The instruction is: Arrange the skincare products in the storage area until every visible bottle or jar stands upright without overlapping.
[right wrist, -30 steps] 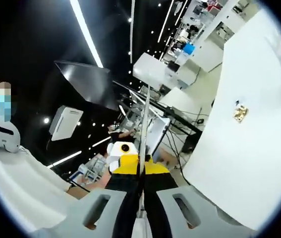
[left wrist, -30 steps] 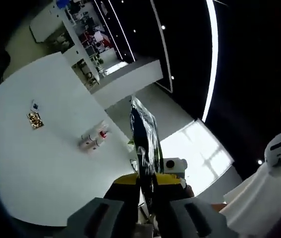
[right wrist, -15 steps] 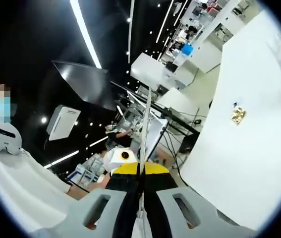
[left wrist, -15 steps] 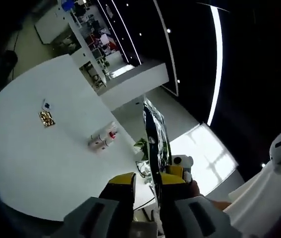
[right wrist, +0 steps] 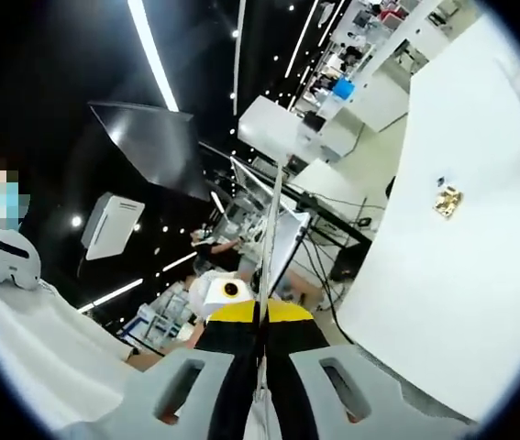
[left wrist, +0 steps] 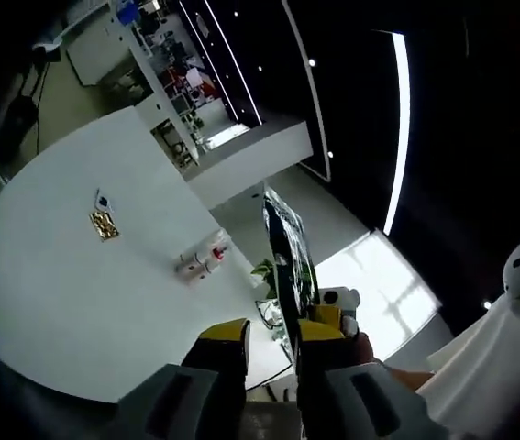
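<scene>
Near the far edge of the white table (left wrist: 76, 302), a small cluster of skincare bottles (left wrist: 203, 262) lies tipped, while the left gripper (left wrist: 271, 341) is slightly parted, the right gripper (right wrist: 260, 321) closed, both empty.

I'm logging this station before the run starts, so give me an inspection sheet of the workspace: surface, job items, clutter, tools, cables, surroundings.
Surface: white table, mostly bare.
Job's things: small group of skincare bottles near the table's far edge, close together; too small to tell upright from lying. No storage area can be made out.
Clutter: small gold-patterned item with a tiny white piece beside it, apart from the bottles.
Grippers: left tool, narrow gap between its jaws, nothing between them, away from the bottles; right tool shut, pointing off the table.
Cables: dark cables below the table edge in the right gripper view.
Surroundings: dark ceiling with light strips, shelving, person in white.
</scene>
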`<state>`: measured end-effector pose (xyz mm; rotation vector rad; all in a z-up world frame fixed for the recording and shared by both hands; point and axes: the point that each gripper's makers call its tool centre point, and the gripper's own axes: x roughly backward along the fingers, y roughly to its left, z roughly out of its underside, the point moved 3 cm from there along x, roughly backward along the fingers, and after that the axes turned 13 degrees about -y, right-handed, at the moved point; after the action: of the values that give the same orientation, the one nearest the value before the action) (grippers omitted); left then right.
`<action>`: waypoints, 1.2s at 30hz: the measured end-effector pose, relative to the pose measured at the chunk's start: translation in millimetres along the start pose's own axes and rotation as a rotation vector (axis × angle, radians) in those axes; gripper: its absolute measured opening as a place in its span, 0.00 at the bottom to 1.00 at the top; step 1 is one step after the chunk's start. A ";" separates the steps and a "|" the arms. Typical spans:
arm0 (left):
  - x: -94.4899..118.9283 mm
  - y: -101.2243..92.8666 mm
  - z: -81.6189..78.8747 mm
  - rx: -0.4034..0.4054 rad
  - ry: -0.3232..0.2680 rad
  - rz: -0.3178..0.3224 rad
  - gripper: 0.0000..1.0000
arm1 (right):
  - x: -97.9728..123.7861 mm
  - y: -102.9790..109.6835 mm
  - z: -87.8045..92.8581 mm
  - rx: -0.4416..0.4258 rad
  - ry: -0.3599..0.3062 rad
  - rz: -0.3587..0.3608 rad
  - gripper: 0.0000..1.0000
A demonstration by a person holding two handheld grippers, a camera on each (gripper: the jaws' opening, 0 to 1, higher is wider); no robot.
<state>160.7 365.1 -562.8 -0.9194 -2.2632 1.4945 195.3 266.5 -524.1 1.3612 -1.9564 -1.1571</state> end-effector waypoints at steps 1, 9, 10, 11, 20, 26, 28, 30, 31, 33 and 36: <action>1.7 2.2 0.7 -0.006 0.006 -0.006 0.19 | -2.8 -2.5 0.4 -0.002 -0.004 0.012 0.00; 0.3 10.8 -2.0 -0.004 0.049 -0.010 0.11 | -14.2 -8.9 18.8 0.072 0.058 0.080 0.00; -0.7 13.1 -3.8 -0.005 0.057 -0.020 0.11 | -14.7 -10.0 16.4 0.076 0.033 0.086 0.00; -1.2 13.6 -4.8 -0.004 0.063 -0.018 0.10 | -14.5 -11.1 16.4 0.059 0.026 0.092 0.00; -18.3 34.1 -8.0 -0.033 0.137 -0.082 0.08 | -12.9 -34.0 12.4 0.059 -0.059 0.229 0.00; -35.9 48.5 -6.2 -0.052 0.168 -0.130 0.02 | -8.3 -52.9 7.3 0.072 -0.091 0.317 0.00; -39.9 50.8 -5.4 -0.058 0.182 -0.131 0.02 | -6.5 -56.8 5.6 0.072 -0.097 0.339 0.00; -42.2 52.6 -4.3 -0.061 0.196 -0.135 0.02 | -4.9 -59.4 5.1 0.077 -0.097 0.358 0.00; -43.6 53.0 -3.6 -0.061 0.206 -0.140 0.02 | -4.3 -60.2 5.0 0.076 -0.100 0.369 0.00; -45.5 53.3 -3.3 -0.071 0.220 -0.136 0.02 | -2.7 -62.3 4.4 0.080 -0.108 0.384 0.00; -49.0 57.0 -2.8 -0.072 0.240 -0.132 0.02 | -0.8 -65.2 4.5 0.085 -0.126 0.406 0.00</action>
<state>219.6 350.8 -607.2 -0.8970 -2.1688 1.1863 225.2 259.5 -581.8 0.8848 -2.2584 -0.9914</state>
